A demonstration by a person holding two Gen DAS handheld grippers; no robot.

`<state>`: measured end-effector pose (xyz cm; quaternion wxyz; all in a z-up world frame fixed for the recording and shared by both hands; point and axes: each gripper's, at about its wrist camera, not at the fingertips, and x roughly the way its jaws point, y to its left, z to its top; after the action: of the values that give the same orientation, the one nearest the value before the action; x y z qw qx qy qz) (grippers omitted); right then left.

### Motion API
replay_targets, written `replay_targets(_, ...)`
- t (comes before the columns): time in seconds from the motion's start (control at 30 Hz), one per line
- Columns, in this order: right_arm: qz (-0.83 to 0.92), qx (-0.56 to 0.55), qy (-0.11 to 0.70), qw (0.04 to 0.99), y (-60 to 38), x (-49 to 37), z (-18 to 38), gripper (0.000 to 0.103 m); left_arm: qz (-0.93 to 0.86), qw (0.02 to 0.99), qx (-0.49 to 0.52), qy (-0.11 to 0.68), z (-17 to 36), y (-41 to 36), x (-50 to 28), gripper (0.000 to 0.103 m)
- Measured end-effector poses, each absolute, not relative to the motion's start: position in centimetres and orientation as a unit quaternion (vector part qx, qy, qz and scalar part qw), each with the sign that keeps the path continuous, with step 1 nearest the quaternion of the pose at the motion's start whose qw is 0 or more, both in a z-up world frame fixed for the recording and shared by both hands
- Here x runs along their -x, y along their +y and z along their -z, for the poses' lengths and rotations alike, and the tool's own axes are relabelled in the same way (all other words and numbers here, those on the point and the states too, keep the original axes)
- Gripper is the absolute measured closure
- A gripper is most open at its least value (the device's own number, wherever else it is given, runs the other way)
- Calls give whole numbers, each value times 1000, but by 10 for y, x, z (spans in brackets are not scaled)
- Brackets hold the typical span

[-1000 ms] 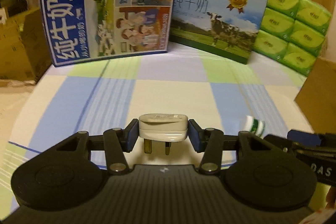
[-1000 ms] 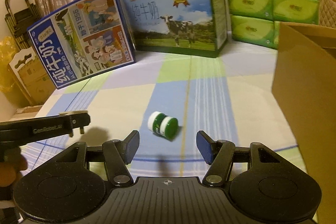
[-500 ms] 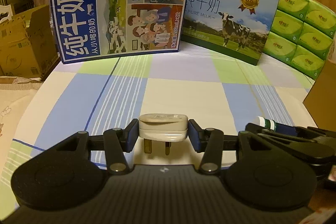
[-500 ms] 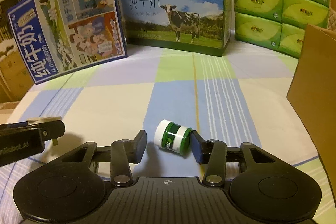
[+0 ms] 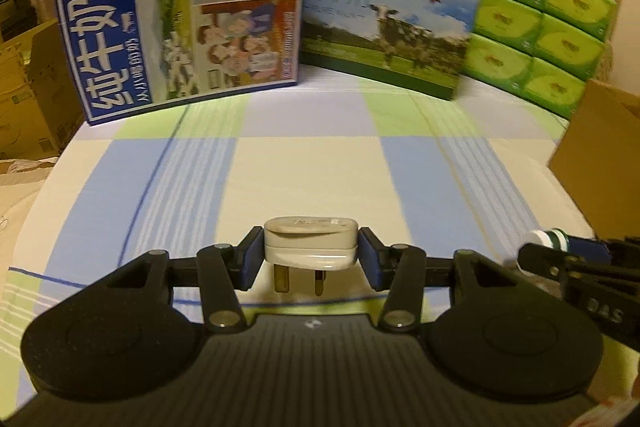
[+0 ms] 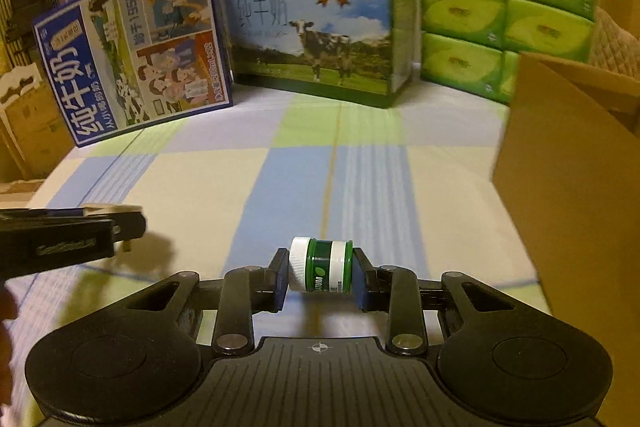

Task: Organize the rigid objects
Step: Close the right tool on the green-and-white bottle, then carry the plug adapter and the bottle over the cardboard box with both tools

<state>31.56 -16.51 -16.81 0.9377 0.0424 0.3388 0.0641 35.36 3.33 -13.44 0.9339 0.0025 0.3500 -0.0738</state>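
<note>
My left gripper [image 5: 310, 251] is shut on a white plug adapter [image 5: 310, 245], prongs pointing down, held above the checked bedsheet [image 5: 304, 171]. My right gripper [image 6: 320, 271] is shut on a small green jar with a white cap [image 6: 322, 270], lying sideways between the fingers and lifted off the sheet. The jar and right gripper also show at the right edge of the left wrist view [image 5: 546, 239]. The left gripper shows at the left of the right wrist view [image 6: 72, 235].
An open brown cardboard box [image 6: 568, 187] stands at the right. At the back stand a blue milk carton box [image 6: 136, 55], a cow-print milk box [image 6: 316, 31] and stacked green tissue packs [image 6: 504, 11]. More cardboard boxes [image 5: 28, 87] sit off the bed at left.
My right gripper moved onto the green jar, closed on it and lifted it. My left gripper kept hold of the plug adapter and shifted a little.
</note>
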Motion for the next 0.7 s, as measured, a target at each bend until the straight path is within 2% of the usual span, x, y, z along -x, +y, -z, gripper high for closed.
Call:
replay_targets(0.23,-60,-60,337,938,-190,-259,139,74,97,929,-14,356,116,3,-312,58)
replay_targets(0.43,-73,-57,335,938,-201,-210,109,74,94,926,16,365,97,-12,-254,58)
replay_targets(0.7,-81,-76,316,942,-218,-147,63,74,86,930,31,357,54,-20,-182,58)
